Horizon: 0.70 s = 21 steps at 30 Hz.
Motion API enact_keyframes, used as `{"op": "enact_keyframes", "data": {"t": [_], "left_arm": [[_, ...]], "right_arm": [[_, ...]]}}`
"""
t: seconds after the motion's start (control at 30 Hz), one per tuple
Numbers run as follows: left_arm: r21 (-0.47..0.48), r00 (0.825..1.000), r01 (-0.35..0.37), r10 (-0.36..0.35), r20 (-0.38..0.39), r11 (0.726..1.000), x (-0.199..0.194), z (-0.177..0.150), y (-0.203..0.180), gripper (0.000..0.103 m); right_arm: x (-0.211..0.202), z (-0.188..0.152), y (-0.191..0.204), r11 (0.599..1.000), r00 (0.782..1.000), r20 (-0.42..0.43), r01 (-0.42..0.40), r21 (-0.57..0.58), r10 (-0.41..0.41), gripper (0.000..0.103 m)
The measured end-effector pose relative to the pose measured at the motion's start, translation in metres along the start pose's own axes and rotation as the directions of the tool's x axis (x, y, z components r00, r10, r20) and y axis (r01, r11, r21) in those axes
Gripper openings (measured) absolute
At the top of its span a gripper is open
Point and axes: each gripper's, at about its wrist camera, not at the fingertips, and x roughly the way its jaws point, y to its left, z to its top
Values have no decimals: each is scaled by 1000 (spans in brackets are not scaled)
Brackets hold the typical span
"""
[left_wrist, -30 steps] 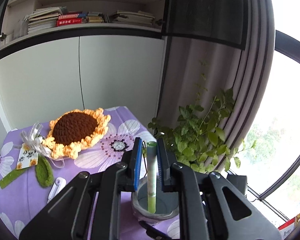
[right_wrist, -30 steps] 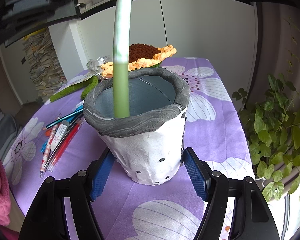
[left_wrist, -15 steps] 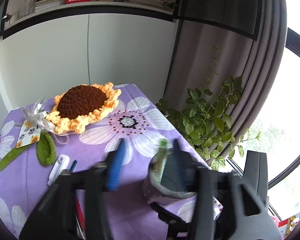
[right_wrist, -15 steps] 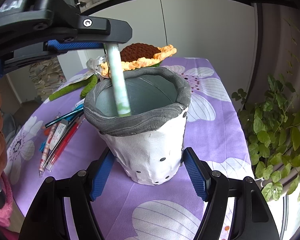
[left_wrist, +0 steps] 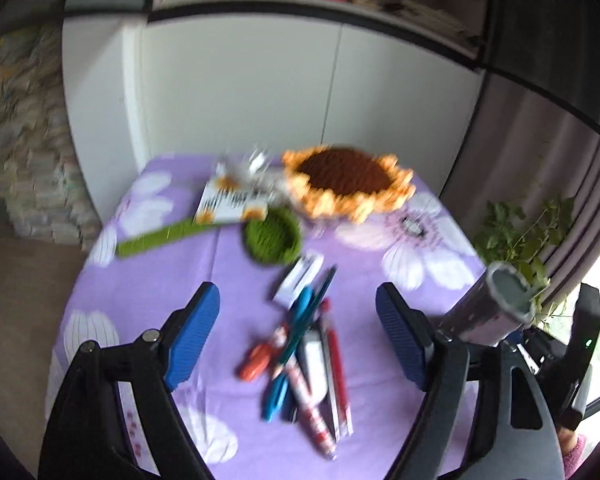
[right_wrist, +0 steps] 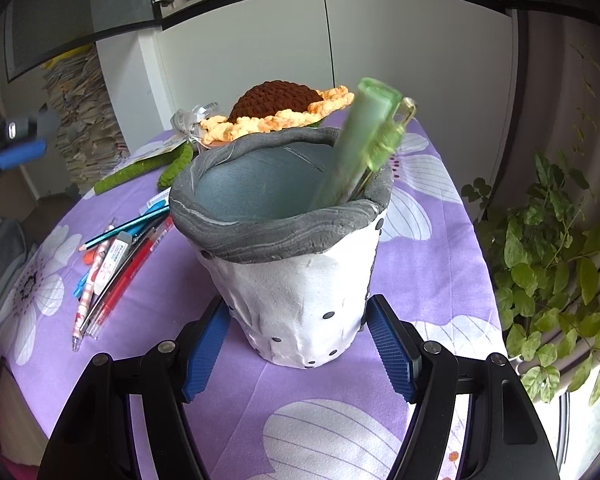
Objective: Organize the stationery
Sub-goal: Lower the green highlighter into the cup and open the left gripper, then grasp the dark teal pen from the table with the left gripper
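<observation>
Green pen (right_wrist: 356,148) leans upper-right inside the pen holder (right_wrist: 296,280).

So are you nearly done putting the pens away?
Not nearly. One green pen leans inside the cup. The right gripper is clamped on the cup's base. The left gripper is empty, its jaws opening above the pile of pens on the tablecloth, probably for the next one. That whole pile, plus what looks like an eraser, is left to put away.
</observation>
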Motion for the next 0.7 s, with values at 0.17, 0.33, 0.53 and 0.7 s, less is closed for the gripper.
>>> {"op": "enact_keyframes", "data": {"t": [0.17,0.33,0.53,0.7], "left_arm": [[12,995,-50,50,-81,999,26,-15,8,74],[140,991,-5,23,-133,990,53,0,-10,69],[345,977,49,27,-212,937,112,20,-54,51],[432,963,54,68,-262,900,145,12,-67,26]], "right_arm": [[0,-1,6,1000,1000,-5,19,-17,-19,72],[1,-1,8,999,999,-9,31,-27,-31,72],[1,-1,8,999,1000,-8,26,-22,-26,72],[1,-2,3,1000,1000,-11,0,7,0,72]]}}
